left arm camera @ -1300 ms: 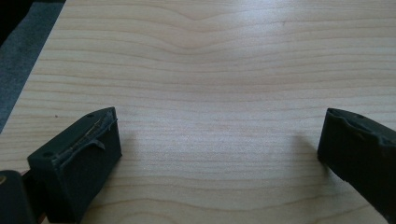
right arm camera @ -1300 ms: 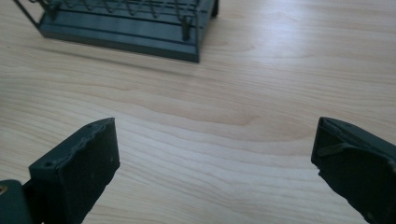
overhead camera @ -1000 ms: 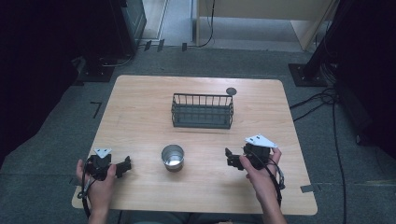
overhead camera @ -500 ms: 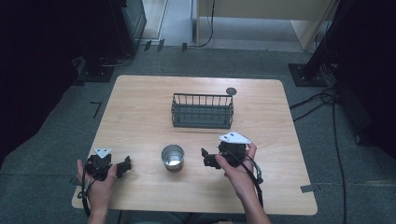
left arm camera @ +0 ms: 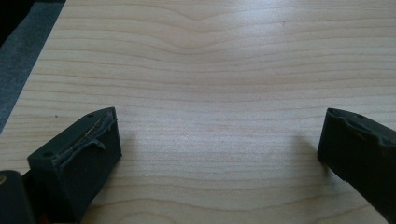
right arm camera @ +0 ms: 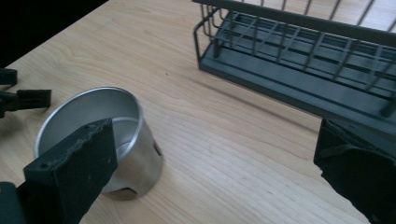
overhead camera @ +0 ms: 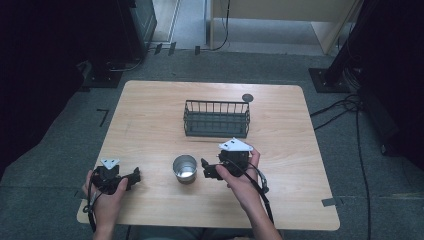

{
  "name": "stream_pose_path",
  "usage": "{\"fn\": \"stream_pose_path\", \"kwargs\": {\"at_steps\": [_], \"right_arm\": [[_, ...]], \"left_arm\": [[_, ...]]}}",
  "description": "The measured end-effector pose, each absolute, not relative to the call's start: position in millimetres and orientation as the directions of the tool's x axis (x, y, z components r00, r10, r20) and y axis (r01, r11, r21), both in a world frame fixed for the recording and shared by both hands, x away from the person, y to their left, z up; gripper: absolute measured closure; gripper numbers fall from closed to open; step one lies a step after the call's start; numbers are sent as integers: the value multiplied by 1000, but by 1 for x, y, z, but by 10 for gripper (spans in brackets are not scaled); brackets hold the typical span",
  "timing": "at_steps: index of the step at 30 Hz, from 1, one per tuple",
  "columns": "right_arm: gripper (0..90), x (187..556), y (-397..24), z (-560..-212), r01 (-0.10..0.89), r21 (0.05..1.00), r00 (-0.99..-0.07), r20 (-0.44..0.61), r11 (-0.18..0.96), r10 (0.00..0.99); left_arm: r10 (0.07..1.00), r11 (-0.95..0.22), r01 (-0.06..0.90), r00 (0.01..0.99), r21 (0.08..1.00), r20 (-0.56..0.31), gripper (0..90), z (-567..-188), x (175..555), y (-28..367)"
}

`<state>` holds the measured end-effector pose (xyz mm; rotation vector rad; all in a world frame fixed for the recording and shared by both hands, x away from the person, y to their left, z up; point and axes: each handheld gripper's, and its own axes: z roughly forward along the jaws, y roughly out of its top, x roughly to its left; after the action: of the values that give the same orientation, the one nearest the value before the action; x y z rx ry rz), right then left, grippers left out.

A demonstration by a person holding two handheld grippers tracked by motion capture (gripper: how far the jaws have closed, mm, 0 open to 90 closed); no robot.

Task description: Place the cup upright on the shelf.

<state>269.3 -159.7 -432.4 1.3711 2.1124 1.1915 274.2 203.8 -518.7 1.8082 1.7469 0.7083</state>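
High view places the right tongs (overhead camera: 206, 169) just beside a small metal cup (overhead camera: 185, 168) near the front middle of the table (overhead camera: 150, 125), jaws pointing toward the cup from its right side and not touching it. Right gripper view has those jaws spread wide and empty, the cup (right arm camera: 100, 140) standing upright just behind the left jaw, its open mouth up, and a dark wire basket (right arm camera: 299, 60) farther back across the gap between the jaws. At the table's front left corner, well apart from the cup, the left tongs (overhead camera: 134, 176) are held low over the wood; left gripper view shows their jaws wide apart with bare wood between them. The basket (overhead camera: 216, 119) sits mid-table behind the cup, with a small dark disc (overhead camera: 247, 98) near its far right corner. Light wood-grain surface, grey carpeted floor (overhead camera: 60, 150) around it, cables (overhead camera: 350, 107) trailing at right. No writing is legible.
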Motion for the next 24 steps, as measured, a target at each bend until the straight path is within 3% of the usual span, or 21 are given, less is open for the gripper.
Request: {"fn": "stream_pose_path", "kwargs": {"at_steps": [24], "right_arm": [[0,265,-97,-447,553,805,-561,170,214,810]], "left_arm": [[999,-30,725,30,688,12,0,-519,274,204]]}}
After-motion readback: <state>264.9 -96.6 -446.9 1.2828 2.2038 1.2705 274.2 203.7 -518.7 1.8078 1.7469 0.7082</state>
